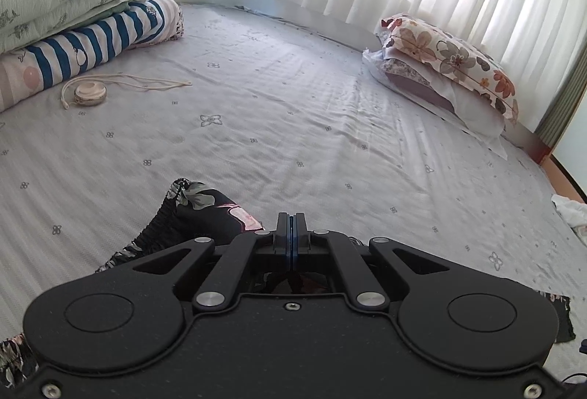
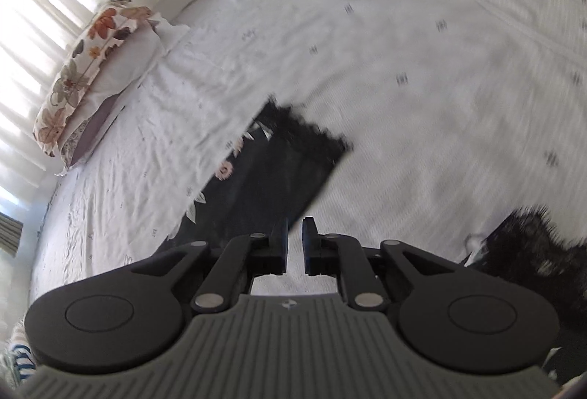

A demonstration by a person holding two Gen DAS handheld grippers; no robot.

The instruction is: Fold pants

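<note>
The black floral pants (image 1: 205,215) lie on the pale patterned bed sheet (image 1: 293,113). In the left wrist view their elastic waistband bunches up just left of my left gripper (image 1: 291,221), whose fingers are pressed together; fabric shows under them, but a grip on it cannot be made out. In the right wrist view a dark pant leg (image 2: 279,175) stretches away to a jagged hem, and another dark part (image 2: 528,252) lies at right. My right gripper (image 2: 294,234) is slightly open and empty, above the sheet beside the leg. That view is motion-blurred.
Folded quilts (image 1: 66,6) are stacked at the far left, with a round tape and cord (image 1: 91,92) in front. A floral pillow (image 1: 451,69) lies at the right by the white curtains; it also shows in the right wrist view (image 2: 91,69). White cloth (image 1: 568,212) lies at the bed edge.
</note>
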